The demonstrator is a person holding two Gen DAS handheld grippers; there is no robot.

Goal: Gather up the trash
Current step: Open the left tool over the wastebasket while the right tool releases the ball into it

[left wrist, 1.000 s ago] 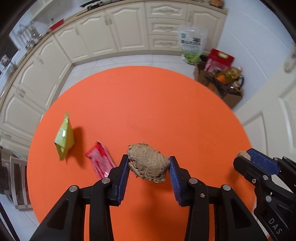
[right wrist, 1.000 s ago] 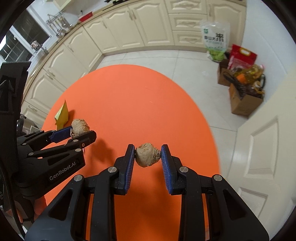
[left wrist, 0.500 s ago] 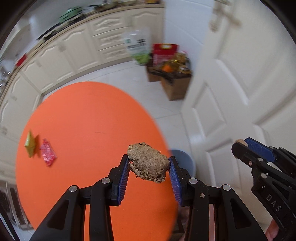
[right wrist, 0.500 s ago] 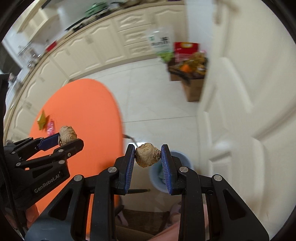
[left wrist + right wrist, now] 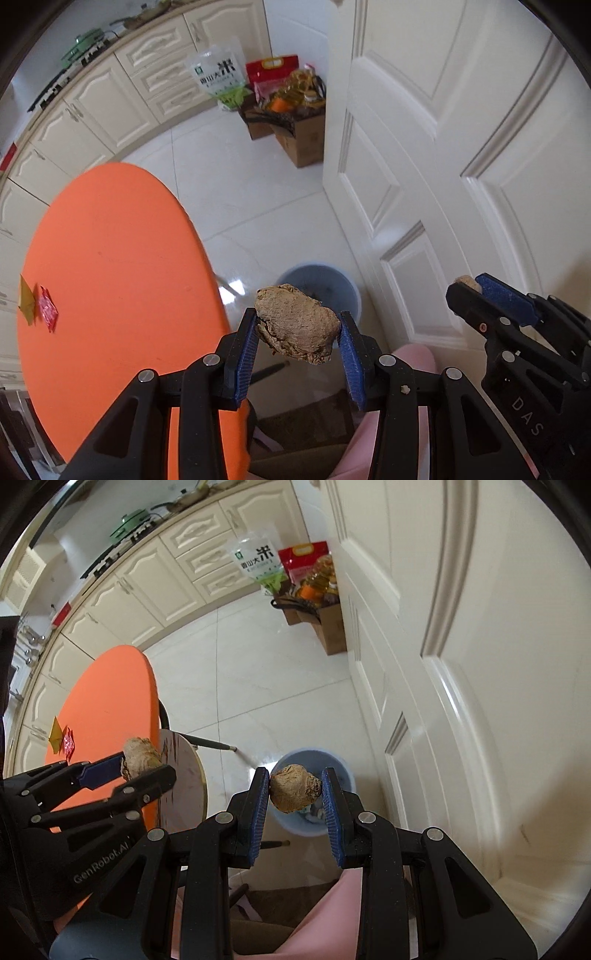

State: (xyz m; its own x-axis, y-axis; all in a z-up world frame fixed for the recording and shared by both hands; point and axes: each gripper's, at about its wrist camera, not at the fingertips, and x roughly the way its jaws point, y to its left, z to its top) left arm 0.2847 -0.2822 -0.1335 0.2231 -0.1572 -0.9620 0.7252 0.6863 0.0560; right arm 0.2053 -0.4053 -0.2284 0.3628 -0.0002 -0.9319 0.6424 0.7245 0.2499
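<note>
The left gripper (image 5: 298, 334) pinched a large brown lump (image 5: 297, 323) between its blue pads at the lower centre of its view, with the blue bin (image 5: 345, 286) on the white floor just behind it. The right gripper (image 5: 293, 794) squeezed a smaller brown lump (image 5: 293, 788) at the lower centre of its view, in front of the bin's opening. On the orange table (image 5: 110, 266), at the left edge, lay a yellow wrapper (image 5: 26, 306) beside a red wrapper (image 5: 48, 313).
</note>
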